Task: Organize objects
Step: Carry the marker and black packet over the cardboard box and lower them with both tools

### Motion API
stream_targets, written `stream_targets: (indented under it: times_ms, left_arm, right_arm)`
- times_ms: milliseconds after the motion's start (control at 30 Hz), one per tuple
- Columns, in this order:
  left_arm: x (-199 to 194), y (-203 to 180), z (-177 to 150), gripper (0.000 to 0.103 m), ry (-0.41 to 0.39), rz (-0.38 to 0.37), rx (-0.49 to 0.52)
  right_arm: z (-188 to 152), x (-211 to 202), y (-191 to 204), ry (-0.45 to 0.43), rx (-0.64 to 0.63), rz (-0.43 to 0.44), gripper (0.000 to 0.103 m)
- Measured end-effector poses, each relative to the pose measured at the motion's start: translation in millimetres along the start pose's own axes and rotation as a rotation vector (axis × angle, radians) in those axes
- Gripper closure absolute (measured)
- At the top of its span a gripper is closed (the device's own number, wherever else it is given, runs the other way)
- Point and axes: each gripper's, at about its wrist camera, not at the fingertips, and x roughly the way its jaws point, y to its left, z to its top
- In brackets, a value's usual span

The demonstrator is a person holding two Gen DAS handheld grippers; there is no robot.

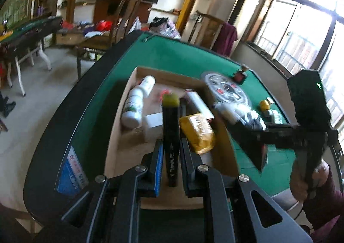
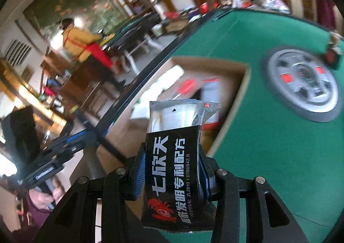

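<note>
The left gripper has its jaws closed on a black marker above the cardboard box. The right gripper clamps a black packet. Beyond, the box lies on the green table.

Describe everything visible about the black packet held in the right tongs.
The black packet is a glossy plastic pouch, black below with white Chinese lettering and a red crab emblem, clear at the top where white contents show. It stands lengthwise along the right tongs, whose blue-lined pads press its two sides. It hangs above the near edge of the cardboard box on the green table, touching nothing else.
</note>
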Motion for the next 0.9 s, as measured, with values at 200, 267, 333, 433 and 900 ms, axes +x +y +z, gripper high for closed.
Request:
stream_targets:
  times_ms: [200, 267, 333, 433, 900]
  left_arm:
    - [28.2, 13.4, 9.9, 0.089, 0.065, 0.014, -0.009]
    - [46.3, 17.7, 10.1, 0.094, 0.105, 0.020, -0.010]
    - [54.7, 18.5, 11.8, 0.093, 0.113, -0.004, -0.015]
    - [55.9, 15.1, 14.9, 0.093, 0.108, 0.021, 0.000]
    - [68.3, 23.6, -12.8, 0.076, 0.182, 0.107, -0.006]
  right_arm:
    - [-9.2, 48.3, 26.0, 0.106, -0.052, 0.011, 0.057]
    - [-11.3, 59.4, 29.4, 0.131, -0.064, 0.005, 0.057]
    - [-11.6, 68.9, 30.0, 0.152, -0.072, -0.003, 0.057]
    - [-7.1, 76.3, 30.4, 0.168, -0.087, -0.028, 0.057]
    - [19.9, 93.6, 14.8, 0.146, -0.089, -0.182, 0.057]
